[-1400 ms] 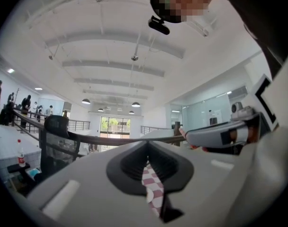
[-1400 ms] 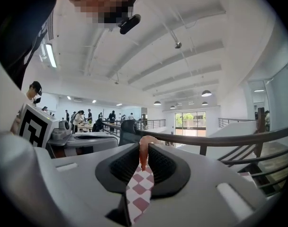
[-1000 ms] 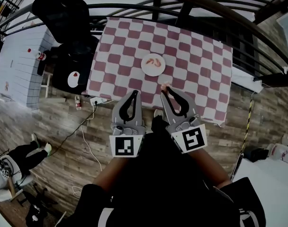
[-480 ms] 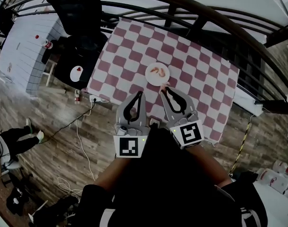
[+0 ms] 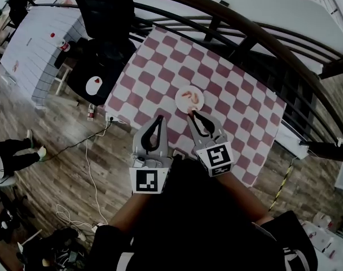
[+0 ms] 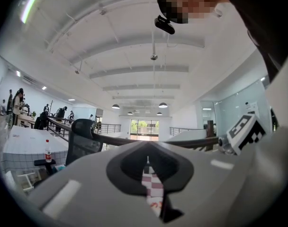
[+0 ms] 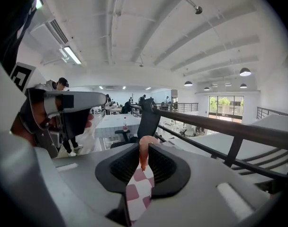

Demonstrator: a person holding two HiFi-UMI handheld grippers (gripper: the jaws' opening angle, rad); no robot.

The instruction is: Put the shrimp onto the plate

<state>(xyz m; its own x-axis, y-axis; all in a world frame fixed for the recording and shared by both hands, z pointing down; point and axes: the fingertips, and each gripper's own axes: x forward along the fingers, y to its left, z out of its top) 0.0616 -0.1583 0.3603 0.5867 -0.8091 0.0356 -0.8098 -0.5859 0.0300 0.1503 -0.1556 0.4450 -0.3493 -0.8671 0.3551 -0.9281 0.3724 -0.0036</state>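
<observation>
Held shrimp (image 7: pixel 143 150) has advanced since a second ago: then short of the plate (image 5: pixel 197 104), now at its near rim, pinched in the right gripper (image 5: pixel 190 114). Plated shrimp (image 5: pixel 186 95) lie on the plate. Left gripper (image 5: pixel 159 119), jaws together on nothing, sits near-left of the plate, at the checked cloth (image 5: pixel 233 95) edge.

The right gripper (image 7: pixel 145 144) has its jaws closed on a pink shrimp (image 7: pixel 143 154), which hangs upright between the ribbed black pads. Under it, checkered cloth (image 7: pixel 138 189) shows through the gap. Beyond run a dark railing (image 7: pixel 215 126), an office chair (image 7: pixel 148 118) and a bottle (image 7: pixel 124 125) on a table.
</observation>
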